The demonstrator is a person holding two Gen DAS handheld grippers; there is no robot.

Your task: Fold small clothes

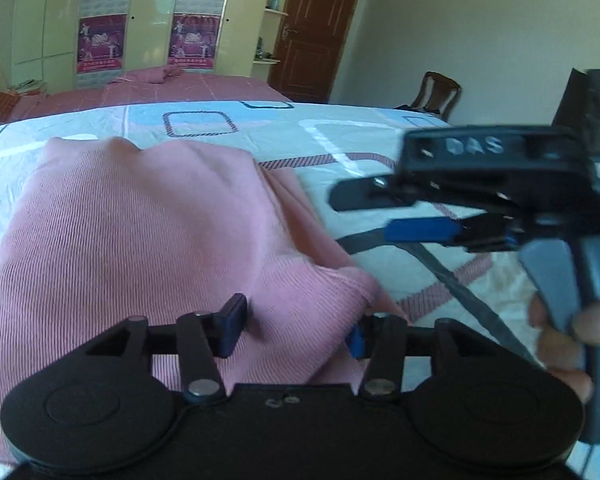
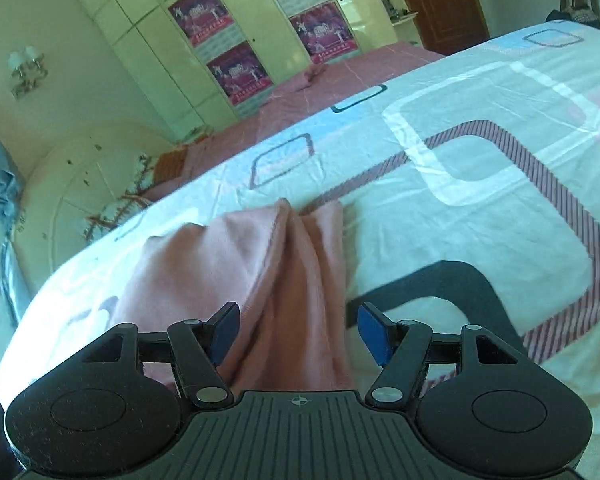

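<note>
I am over a bed (image 2: 480, 184) spread with a white sheet printed in rounded rectangles, some outlined in striped maroon, some in pale blue or black. Beyond it lies a second bed in a pink cover (image 1: 188, 88), then a pale yellow wardrobe (image 1: 148, 20) with purple posters on its doors, a brown wooden door (image 1: 316, 28) and a dark wooden chair (image 1: 438, 94) by the plain wall.

The pink garment (image 1: 148, 240) lies on the sheet, bunched into soft folds, its fabric a fine ribbed knit with a stitched hem along one edge. My left tongs (image 1: 296, 328) stand apart, their blue pads on either side of the cloth's near corner; the cloth passes between them, and I cannot tell whether either pad touches it. My right tongs (image 2: 298, 334) also stand apart, low over the near end of the same garment (image 2: 284, 280), which runs away from me in two long ridges.

From the left camera, the right tool (image 1: 480, 184) shows side-on to the right, black plastic with raised letters and a blue pad, blurred. A few of my fingertips (image 1: 560, 340) show on its grey trigger; the rest of the hand is cut off by the frame edge. The garment's near edge is hidden under both tool bodies, so its full outline and kind are unclear.
</note>
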